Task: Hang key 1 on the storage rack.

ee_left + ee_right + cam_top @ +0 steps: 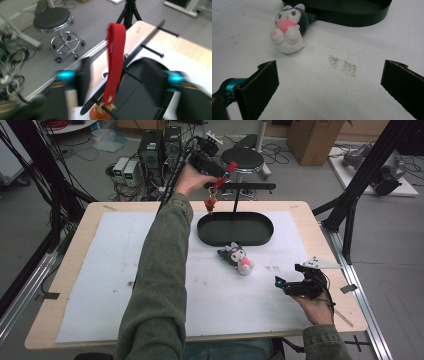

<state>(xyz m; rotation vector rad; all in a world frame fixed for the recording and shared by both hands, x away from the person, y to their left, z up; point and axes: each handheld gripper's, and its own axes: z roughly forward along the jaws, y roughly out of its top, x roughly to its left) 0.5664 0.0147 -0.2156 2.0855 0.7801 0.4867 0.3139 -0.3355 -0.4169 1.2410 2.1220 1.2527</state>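
My left gripper (223, 170) is raised over the table's far edge, shut on a red strap (224, 176). An orange charm (210, 203) dangles from the strap beside the black stand's crossbar (250, 185). In the left gripper view the red strap (115, 60) runs up between the blurred jaws of my left gripper (115, 75), with the charm (101, 112) at the bottom. My right gripper (290, 275) rests open near the table's right front. A small black and white plush toy (237, 257) lies in front of the stand's oval base (235, 230). The plush toy (289, 27) lies ahead and left of my open right gripper (329, 82).
A white mat (100, 270) covers the wooden table (70, 250). The stand's post (235, 200) rises from the oval base (362, 17). A black stool (242, 159) and computer boxes (150, 150) stand on the floor behind the table. Dark smudges (342, 65) mark the mat.
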